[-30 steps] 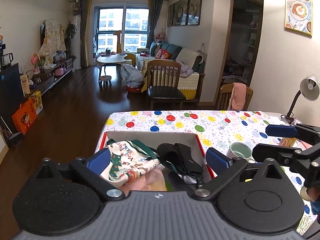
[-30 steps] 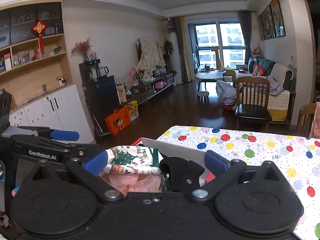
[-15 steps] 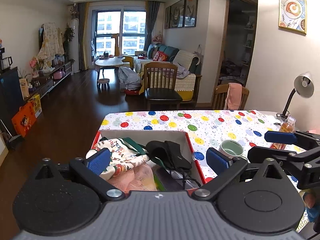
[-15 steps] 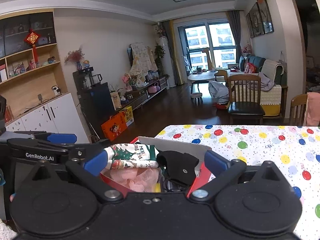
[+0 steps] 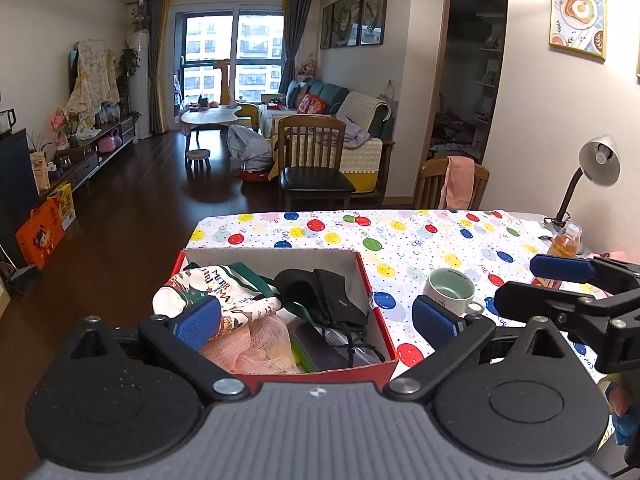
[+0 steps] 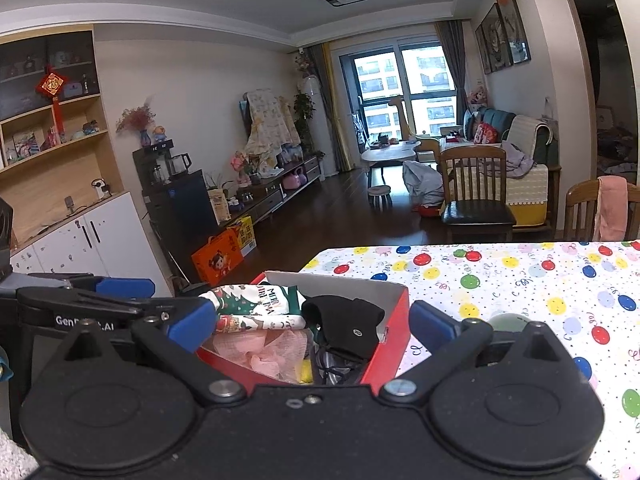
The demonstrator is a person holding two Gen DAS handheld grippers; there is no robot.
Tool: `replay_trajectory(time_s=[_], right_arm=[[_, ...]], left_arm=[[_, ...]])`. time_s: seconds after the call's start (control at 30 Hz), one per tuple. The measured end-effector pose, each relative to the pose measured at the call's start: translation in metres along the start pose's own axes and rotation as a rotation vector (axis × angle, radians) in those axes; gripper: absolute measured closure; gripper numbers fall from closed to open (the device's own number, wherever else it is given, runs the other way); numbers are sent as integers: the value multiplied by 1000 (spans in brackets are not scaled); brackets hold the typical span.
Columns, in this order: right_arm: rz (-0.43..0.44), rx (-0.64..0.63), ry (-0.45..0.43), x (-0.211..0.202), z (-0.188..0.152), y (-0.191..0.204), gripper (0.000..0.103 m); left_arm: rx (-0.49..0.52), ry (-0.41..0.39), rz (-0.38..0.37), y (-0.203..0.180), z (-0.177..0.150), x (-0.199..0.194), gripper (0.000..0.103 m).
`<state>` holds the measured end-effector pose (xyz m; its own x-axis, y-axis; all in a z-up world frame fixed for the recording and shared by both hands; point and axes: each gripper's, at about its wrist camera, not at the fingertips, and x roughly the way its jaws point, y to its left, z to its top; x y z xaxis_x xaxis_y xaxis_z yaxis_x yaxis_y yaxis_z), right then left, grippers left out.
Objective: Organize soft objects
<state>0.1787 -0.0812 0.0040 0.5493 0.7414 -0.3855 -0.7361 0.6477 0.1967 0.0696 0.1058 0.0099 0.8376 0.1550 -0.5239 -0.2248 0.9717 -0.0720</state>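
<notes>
Here, both tongs hang wide open and empty above the near edge of the red cardboard box (image 5: 378, 292), the left tongs (image 5: 316, 320) and right tongs (image 6: 312, 326) framing its contents. Inside lie a white Christmas-print cloth (image 5: 216, 292), a black fabric pouch (image 5: 320, 292) and a pink mesh cloth (image 5: 256, 348). A sound next step, I judge, is lowering one pair squarely over a raised fold, pinching cloth only, clear of the green-lined mug (image 5: 450, 292) on the balloon-print bench (image 5: 420, 236).

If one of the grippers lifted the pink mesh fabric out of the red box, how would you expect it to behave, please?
The pink mesh fabric lies crumpled in the red box, so it would probably go limp and drape. It looks thin and netted, so likely very light. Its open weave might snag on the black pouch lying beside it.
</notes>
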Motion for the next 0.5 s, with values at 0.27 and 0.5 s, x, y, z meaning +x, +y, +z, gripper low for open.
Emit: replay_trajectory(time_s=[0.27, 0.5], right_arm=[[-7, 5, -5, -1, -1, 1, 0], [-15, 6, -4, -1, -2, 0, 0]], left_arm=[[10, -13, 2, -1, 1, -1, 1], [17, -17, 0, -1, 2, -2, 1]])
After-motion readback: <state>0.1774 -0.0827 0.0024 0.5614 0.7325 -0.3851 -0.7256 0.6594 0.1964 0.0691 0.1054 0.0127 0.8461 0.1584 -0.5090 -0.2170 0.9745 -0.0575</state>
